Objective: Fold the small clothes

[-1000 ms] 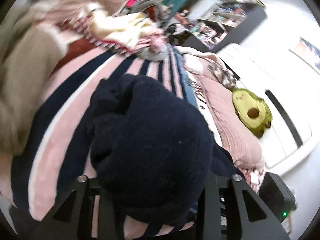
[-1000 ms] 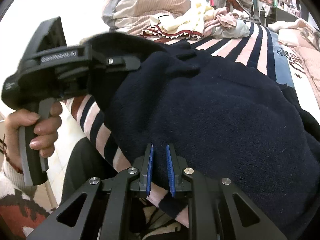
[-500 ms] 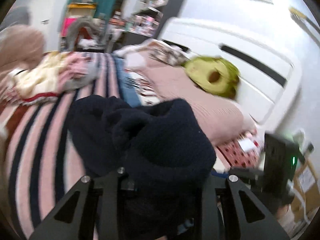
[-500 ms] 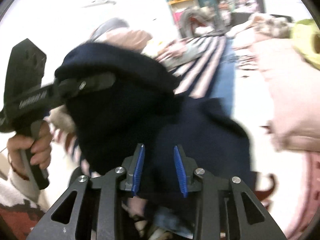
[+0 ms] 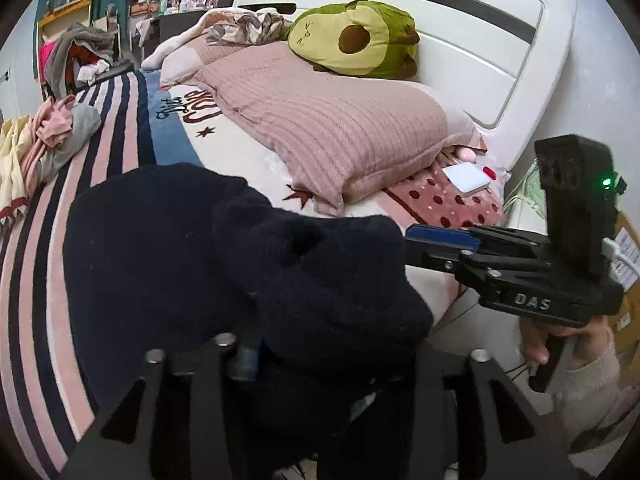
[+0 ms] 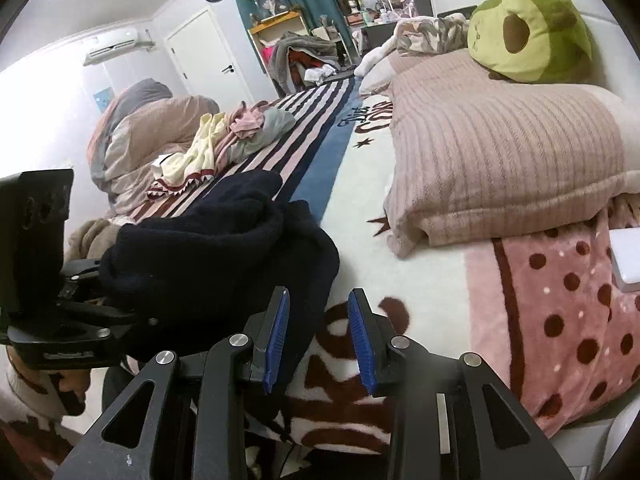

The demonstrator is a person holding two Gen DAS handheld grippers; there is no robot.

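Observation:
A dark navy knit garment [image 5: 224,264] is bunched up and hangs over my left gripper [image 5: 316,364], which is shut on it; the cloth hides its fingertips. In the right wrist view the same garment [image 6: 224,256] drapes over the left gripper [image 6: 92,300] at the left. My right gripper [image 6: 320,336] is open and empty above the bed's front edge, its left blue pad [image 6: 276,336] next to the garment's edge. It also shows in the left wrist view [image 5: 440,240], beside the garment.
A pile of loose clothes [image 6: 236,136] lies on the striped blanket [image 5: 104,136]. A pink ribbed pillow [image 6: 500,160] with an avocado plush [image 6: 528,28] fills the right. A polka-dot blanket [image 6: 560,312] and a white box [image 5: 468,178] lie near the bed's corner.
Both grippers swung right toward the pillow end, carrying the navy garment. My right gripper, near shut by the cloth a second ago, has opened and come off it.

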